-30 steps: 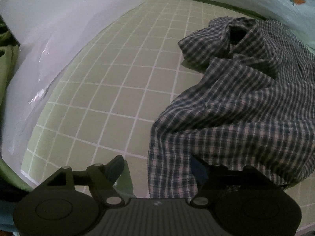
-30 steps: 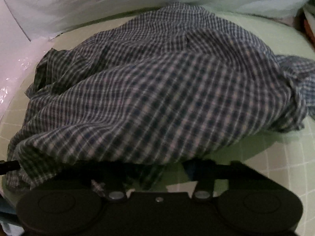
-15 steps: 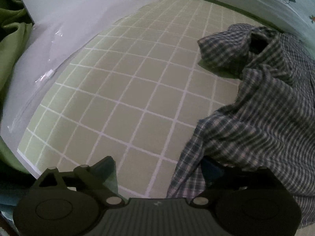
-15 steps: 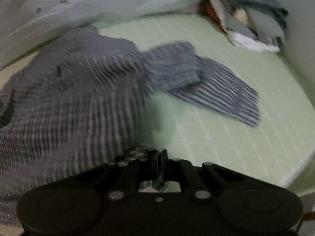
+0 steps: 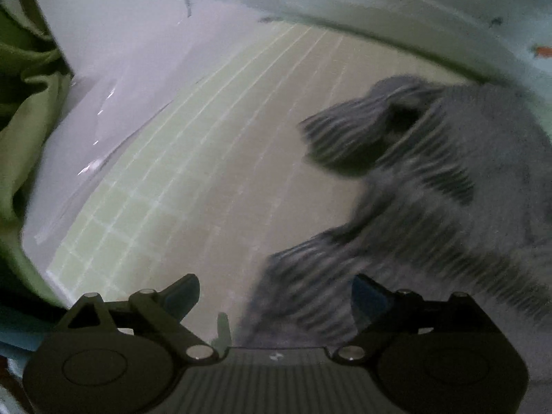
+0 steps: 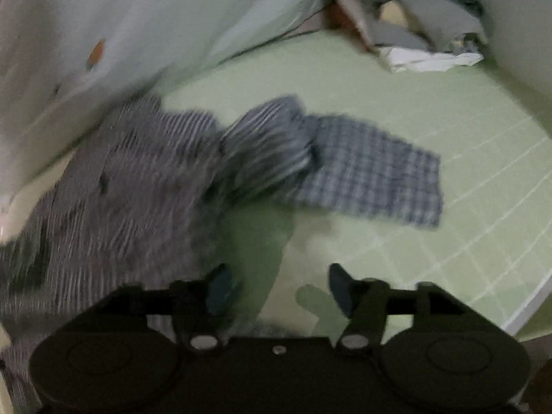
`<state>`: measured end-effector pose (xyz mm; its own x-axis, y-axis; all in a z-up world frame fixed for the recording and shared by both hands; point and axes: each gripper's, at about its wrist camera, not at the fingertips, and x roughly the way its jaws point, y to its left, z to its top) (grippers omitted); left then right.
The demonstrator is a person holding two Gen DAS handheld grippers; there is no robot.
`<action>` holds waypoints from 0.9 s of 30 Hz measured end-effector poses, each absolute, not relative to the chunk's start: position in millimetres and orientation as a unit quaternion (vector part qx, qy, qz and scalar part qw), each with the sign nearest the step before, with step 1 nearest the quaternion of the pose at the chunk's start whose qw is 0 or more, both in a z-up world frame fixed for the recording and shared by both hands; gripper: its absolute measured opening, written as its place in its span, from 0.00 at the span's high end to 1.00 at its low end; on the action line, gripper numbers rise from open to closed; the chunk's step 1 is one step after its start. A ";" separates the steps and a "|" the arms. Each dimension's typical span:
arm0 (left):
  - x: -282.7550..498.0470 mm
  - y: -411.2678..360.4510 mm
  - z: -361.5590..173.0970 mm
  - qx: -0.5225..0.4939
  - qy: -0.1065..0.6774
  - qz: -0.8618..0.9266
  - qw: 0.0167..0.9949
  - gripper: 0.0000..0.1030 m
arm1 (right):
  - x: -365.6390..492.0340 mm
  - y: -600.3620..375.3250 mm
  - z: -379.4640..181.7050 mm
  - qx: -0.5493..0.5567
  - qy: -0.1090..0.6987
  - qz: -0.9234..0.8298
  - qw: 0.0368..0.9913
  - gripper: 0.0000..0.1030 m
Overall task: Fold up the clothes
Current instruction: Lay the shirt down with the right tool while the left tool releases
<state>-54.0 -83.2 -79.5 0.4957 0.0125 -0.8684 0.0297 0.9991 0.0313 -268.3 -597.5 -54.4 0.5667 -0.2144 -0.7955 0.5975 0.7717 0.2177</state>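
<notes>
Left wrist view is showing the left gripper [image 5: 276, 293] standing wide open and holding nothing; a blurred fold of the checked shirt [image 5: 431, 207] is lying under its right finger [image 5: 365, 296], and whether they are touching cannot be told. The shirt is lying crumpled on the right of the green grid mat [image 5: 207, 189], and the mat's left half is lying bare out to its near-left edge, where white plastic sheet [image 5: 103, 69] and green cloth [image 5: 24, 120] are bordering it. Right wrist view is showing the right gripper [image 6: 279, 286], whose jaws have just been opening, standing well apart with only mat between them. The shirt is bunching at left, one sleeve [image 6: 372, 179] stretching right across the mat. Open mat is running right to its white edge; a pile of folded clothes [image 6: 424, 27] is sitting far right.
</notes>
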 end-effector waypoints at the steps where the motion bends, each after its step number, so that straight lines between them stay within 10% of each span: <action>1: -55.8 -93.1 -76.0 0.018 0.498 -0.011 0.867 0.08 | -267.1 -608.3 -55.1 0.244 0.393 -0.253 0.849 0.20; 27: -70.5 -308.3 -123.3 0.192 0.556 -0.057 0.807 0.03 | -248.5 -805.7 -114.6 0.079 0.448 -0.374 0.808 0.16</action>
